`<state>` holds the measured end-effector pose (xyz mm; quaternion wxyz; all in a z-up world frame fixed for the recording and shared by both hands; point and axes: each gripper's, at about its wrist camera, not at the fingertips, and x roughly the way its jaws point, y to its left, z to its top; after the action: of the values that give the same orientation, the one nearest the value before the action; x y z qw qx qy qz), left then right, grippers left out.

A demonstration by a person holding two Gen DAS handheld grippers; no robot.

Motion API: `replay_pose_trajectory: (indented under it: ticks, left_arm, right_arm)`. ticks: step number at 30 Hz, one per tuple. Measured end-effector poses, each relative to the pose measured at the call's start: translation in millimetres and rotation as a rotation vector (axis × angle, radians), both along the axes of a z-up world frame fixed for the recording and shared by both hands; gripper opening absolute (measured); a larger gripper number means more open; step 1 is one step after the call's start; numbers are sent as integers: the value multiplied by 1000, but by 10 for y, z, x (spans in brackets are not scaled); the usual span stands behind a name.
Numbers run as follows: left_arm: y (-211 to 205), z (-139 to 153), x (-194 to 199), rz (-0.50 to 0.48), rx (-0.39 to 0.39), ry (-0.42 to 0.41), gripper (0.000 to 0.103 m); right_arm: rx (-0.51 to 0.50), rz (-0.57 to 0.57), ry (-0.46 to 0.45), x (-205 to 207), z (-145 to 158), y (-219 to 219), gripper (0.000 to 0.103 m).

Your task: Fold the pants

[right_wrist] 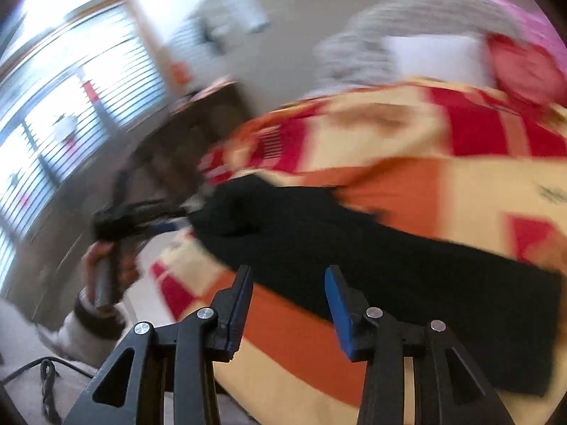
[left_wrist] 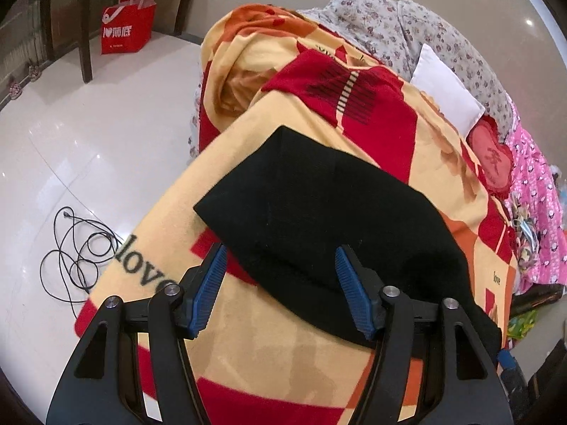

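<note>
Your left gripper hangs with jaws spread wide, pinching nothing, over the near edge of the black pants, which lie folded on the orange-and-red blanket. Your right gripper shows parted, empty jaws in its blurred view, pants at twelve o'clock. A red bag stands at eleven.

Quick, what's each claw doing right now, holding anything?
Left claw: open, empty, poised over the black pants.
Right claw: open, nothing between its fingers.
</note>
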<state>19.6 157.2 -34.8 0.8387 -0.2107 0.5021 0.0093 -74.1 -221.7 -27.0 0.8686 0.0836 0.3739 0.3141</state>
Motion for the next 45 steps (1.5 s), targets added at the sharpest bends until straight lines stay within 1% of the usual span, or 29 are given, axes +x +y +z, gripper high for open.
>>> replay_pose_trajectory:
  ticks: [1, 3, 5, 6, 8, 10, 12, 13, 14, 16, 18, 20, 21, 22, 23, 24, 25, 26, 27, 29, 30, 31, 34, 38, 41, 42, 43, 44, 45]
  left_arm:
    - [-11, -28, 32, -2, -3, 4, 65]
    - [-24, -88, 116, -1, -2, 21, 65]
    - [-36, -137, 198, -2, -1, 37, 65]
    - [-48, -153, 235, -9, -2, 43, 65]
    - [-98, -165, 299, -38, 8, 48, 66]
    - [-128, -177, 357, -75, 2, 66, 66]
    - [-140, -154, 403, -108, -15, 59, 65]
    - [-144, -138, 427, -125, -19, 55, 59]
    - [-146, -126, 450, -136, -15, 57, 53]
    - [-130, -92, 504, -151, -3, 59, 38]
    - [-112, -63, 540, -168, -11, 56, 33]
    - [-102, -44, 550, -178, -6, 55, 33]
    - [-90, -32, 543, -179, 1, 52, 33]
    - [-78, -23, 538, -176, 4, 51, 33]
    - [-45, -14, 528, -171, 2, 53, 33]
    - [-12, -2, 520, -166, -6, 55, 33]
    - [46, 22, 506, -154, -25, 52, 33]
    - [88, 43, 496, -142, -44, 46, 33]
    - [138, 69, 486, -127, -66, 39, 36]
    - [194, 123, 462, -116, -98, 19, 53]
    - [203, 137, 457, -116, -111, 11, 67]
    - [203, 139, 454, -117, -127, 8, 70]
    - [147, 101, 465, -132, -130, 29, 70]
    - [72, -13, 522, -120, -135, 74, 70]
    - [5, -14, 580, -117, -150, 57, 70]
    - [-26, -18, 617, -120, -152, 48, 70]
    - [-49, -27, 645, -127, -152, 43, 64]
    - [-79, -31, 675, -136, -140, 37, 55]
    - [-100, -25, 693, -137, -105, 37, 33]
  right_arm:
    - [-25, 50, -2, 115, -55, 219, 40]
    - [-74, 105, -15, 262, -137, 587, 40]
    - [-53, 171, 6, 457, -243, 894, 40]
    - [-89, 177, -10, 534, -292, 1047, 40]
    - [-341, 158, -119, 627, -392, 1395, 40]
    - [-475, 202, -167, 672, -481, 1574, 40]
    - [-558, 258, -205, 676, -553, 1670, 40]
    - [-622, 272, -239, 684, -592, 1738, 40]
    - [-650, 275, -259, 673, -602, 1697, 40]
    - [-691, 288, -297, 740, -642, 1728, 40]
    - [-716, 297, -299, 853, -706, 1763, 40]
    - [-691, 318, -286, 994, -732, 1775, 37]
    - [-659, 323, -277, 1050, -726, 1751, 32]
    - [-615, 329, -247, 1101, -713, 1718, 23]
    - [-571, 329, -218, 1150, -694, 1718, 18]
    - [-505, 319, -174, 1186, -667, 1678, 11]
    - [-429, 302, -123, 1275, -635, 1609, 8]
    - [-372, 288, -88, 1322, -604, 1572, 7]
    - [-309, 274, -56, 1384, -569, 1517, 6]
    - [-196, 261, -10, 1463, -490, 1427, 6]
    - [-154, 254, 0, 1499, -439, 1416, 6]
    - [-127, 247, 3, 1516, -399, 1407, 6]
    - [-125, 234, 16, 1537, -387, 1437, 6]
    - [-78, 226, 57, 1504, -411, 1418, 6]
    - [-6, 216, 80, 1516, -398, 1326, 6]
    - [24, 214, 92, 1518, -396, 1303, 6]
    - [51, 215, 106, 1504, -398, 1291, 5]
    - [65, 221, 114, 1485, -402, 1293, 5]
    - [76, 232, 120, 1453, -398, 1314, 5]
